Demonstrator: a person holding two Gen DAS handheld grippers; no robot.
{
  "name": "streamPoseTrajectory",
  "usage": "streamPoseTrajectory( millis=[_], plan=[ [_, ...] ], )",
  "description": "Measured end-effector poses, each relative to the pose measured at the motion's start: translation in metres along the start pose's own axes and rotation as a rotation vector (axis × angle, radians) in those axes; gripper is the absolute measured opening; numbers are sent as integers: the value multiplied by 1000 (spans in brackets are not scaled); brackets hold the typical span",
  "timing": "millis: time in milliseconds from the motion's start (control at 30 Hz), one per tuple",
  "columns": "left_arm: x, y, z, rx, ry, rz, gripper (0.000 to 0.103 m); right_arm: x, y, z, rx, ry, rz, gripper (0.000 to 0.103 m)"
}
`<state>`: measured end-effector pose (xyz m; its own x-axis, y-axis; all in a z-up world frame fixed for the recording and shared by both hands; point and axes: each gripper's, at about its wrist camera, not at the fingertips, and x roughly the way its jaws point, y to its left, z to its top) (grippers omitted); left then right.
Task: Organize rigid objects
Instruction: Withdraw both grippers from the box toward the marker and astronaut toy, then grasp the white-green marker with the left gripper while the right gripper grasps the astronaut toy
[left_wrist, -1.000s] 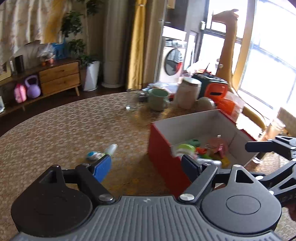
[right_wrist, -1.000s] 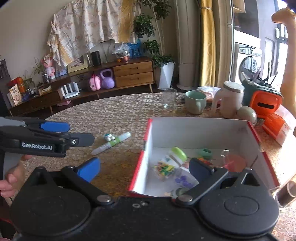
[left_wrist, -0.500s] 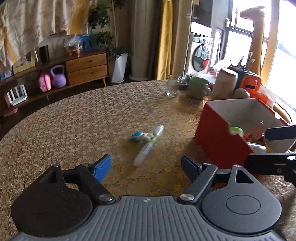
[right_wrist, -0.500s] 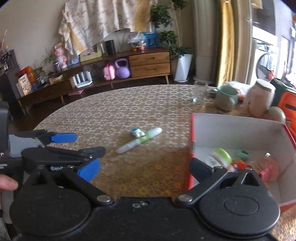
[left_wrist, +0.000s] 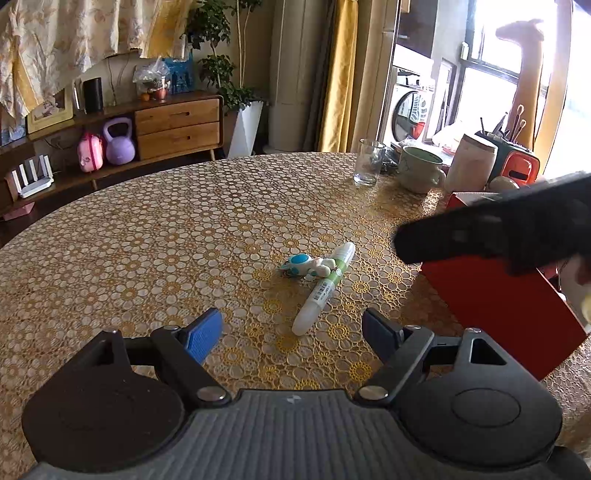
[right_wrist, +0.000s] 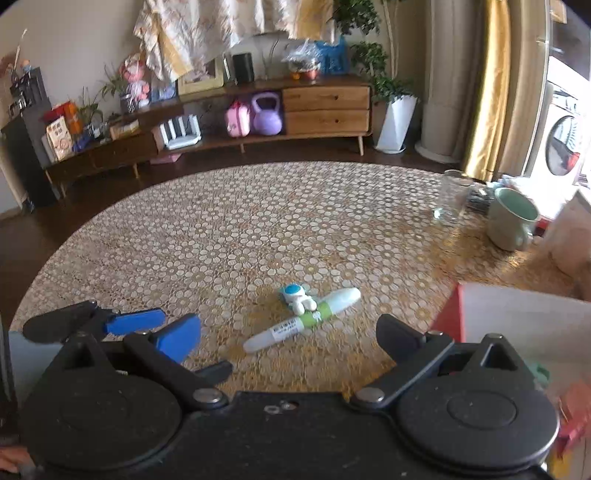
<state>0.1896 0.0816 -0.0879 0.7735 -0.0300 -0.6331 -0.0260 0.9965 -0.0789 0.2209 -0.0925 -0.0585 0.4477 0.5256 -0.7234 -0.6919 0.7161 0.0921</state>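
Note:
A white and green marker (left_wrist: 325, 288) lies on the patterned tablecloth, touching a small blue and white toy figure (left_wrist: 304, 266). Both also show in the right wrist view: the marker (right_wrist: 303, 325) and the toy (right_wrist: 297, 297). The red box (left_wrist: 498, 306) stands to the right; its corner shows in the right wrist view (right_wrist: 448, 314). My left gripper (left_wrist: 291, 332) is open and empty, just short of the marker. My right gripper (right_wrist: 288, 336) is open and empty, also facing the marker. The right gripper's finger crosses the left wrist view as a dark blur above the box.
A clear glass (left_wrist: 368, 161), a green mug (left_wrist: 419, 170), a white jar (left_wrist: 472, 162) and an orange holder (left_wrist: 517, 166) stand at the table's far right. A wooden sideboard (right_wrist: 325, 107) with a purple kettlebell lines the far wall.
Both grippers swung left, away from the red box, and now face the marker and toy. The box has slid to the right edge of both views.

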Motion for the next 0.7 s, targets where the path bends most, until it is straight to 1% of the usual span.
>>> streamPoseTrajectory(
  millis=[167,300,367,433,500,600,667,700],
  plan=[
    [18,-7,0,11,0,-21,83,31,2,15,-52,40,23,100],
    [33,-10,1,13,-1,-40,83,58,1,25,-56,79,62,100],
    [42,-12,2,14,6,-44,83,71,1,30,-57,95,74,96],
    [51,-14,2,15,13,-51,83,83,2,34,-66,118,83,96],
    [59,-15,2,21,16,-58,83,94,1,37,-74,139,90,92],
    [69,-16,2,22,16,-68,83,109,-1,38,-73,163,96,90],
    [74,-16,2,27,12,-81,83,118,-3,38,-59,189,110,83],
    [76,-17,1,32,9,-84,83,122,-5,38,-52,200,116,82]
  ],
)
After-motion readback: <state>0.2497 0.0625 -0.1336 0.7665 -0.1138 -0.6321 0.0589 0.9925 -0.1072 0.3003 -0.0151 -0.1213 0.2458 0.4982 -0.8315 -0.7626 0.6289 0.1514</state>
